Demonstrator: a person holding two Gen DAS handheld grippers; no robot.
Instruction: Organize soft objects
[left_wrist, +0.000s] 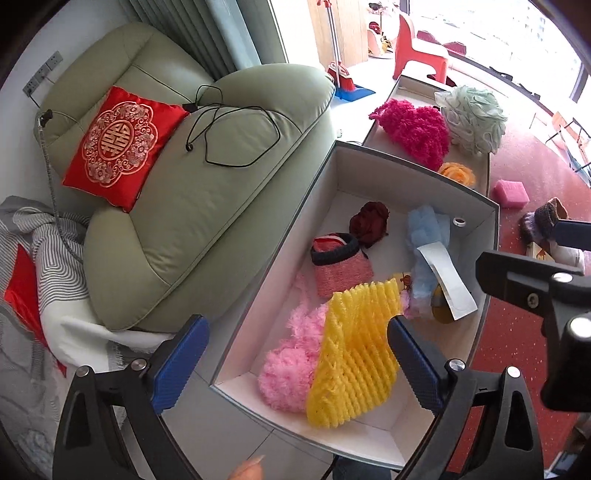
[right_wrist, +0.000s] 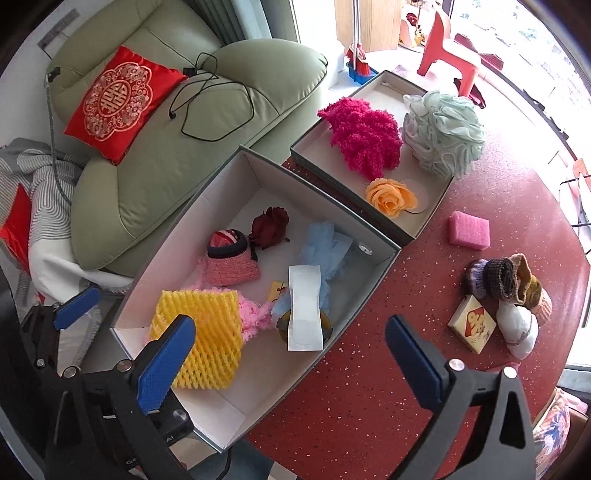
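Both tongs, left tongs (left_wrist: 295, 360) and right tongs (right_wrist: 291, 356), stand wide open, gripping nothing. The yellow foam net (right_wrist: 199, 339) lies in the box (right_wrist: 369, 264). The remaining knitted socks (right_wrist: 506, 278) lie on the worktop (right_wrist: 369, 387) toward the right tongs' outer side, nearer that hand.

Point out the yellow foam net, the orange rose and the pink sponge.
yellow foam net (right_wrist: 199, 339), right wrist view, middle of mesh
orange rose (right_wrist: 389, 197), right wrist view, petal centre
pink sponge (right_wrist: 469, 229), right wrist view, top face

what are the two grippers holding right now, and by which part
Nothing. The left gripper and right gripper both stand open above the box; the yellow foam net lies loose inside.
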